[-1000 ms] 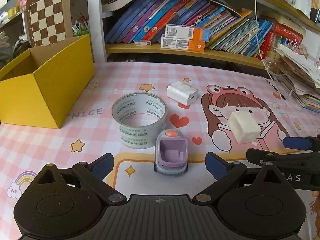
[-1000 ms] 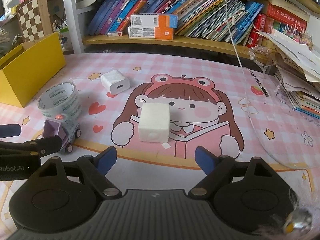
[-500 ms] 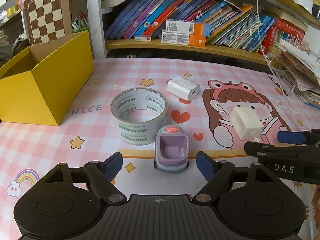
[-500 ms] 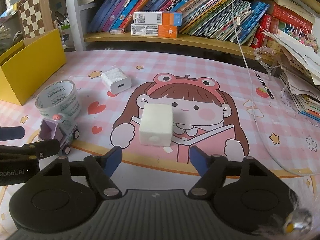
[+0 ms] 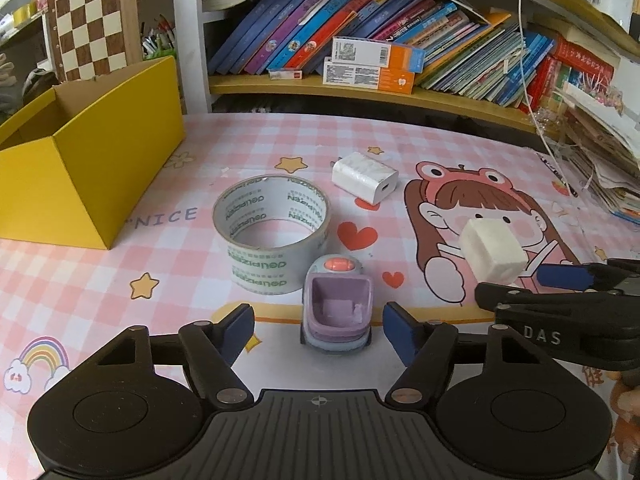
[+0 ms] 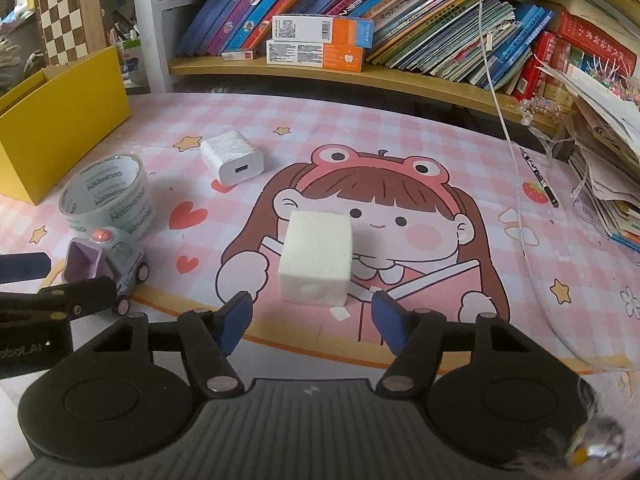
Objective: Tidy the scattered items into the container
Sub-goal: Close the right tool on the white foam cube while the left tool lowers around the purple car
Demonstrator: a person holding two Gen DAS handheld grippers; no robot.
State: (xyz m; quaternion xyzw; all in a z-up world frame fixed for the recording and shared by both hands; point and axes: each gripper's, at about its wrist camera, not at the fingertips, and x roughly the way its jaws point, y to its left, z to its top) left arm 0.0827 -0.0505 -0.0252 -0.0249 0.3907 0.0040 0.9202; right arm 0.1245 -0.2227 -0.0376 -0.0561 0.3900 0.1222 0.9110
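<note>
A small purple toy car (image 5: 337,308) stands on the pink mat between the open fingertips of my left gripper (image 5: 318,330), not gripped. A roll of clear tape (image 5: 272,232) lies just behind it and a white charger (image 5: 365,176) farther back. A white foam block (image 6: 318,256) sits just ahead of my open right gripper (image 6: 312,320). The open yellow box (image 5: 80,160) stands at the far left. The right view also shows the car (image 6: 106,266), tape (image 6: 108,196), charger (image 6: 232,157) and box (image 6: 60,120).
A bookshelf (image 5: 360,88) full of books runs along the back. Stacked papers (image 6: 608,168) and a hanging white cable (image 6: 504,120) are at the right. A chessboard (image 5: 94,28) leans behind the box. My right gripper's fingers (image 5: 560,300) show at the right of the left view.
Both grippers have moved forward and narrowed a little: the left one now straddles the toy car, the right one has come close to the foam block.
</note>
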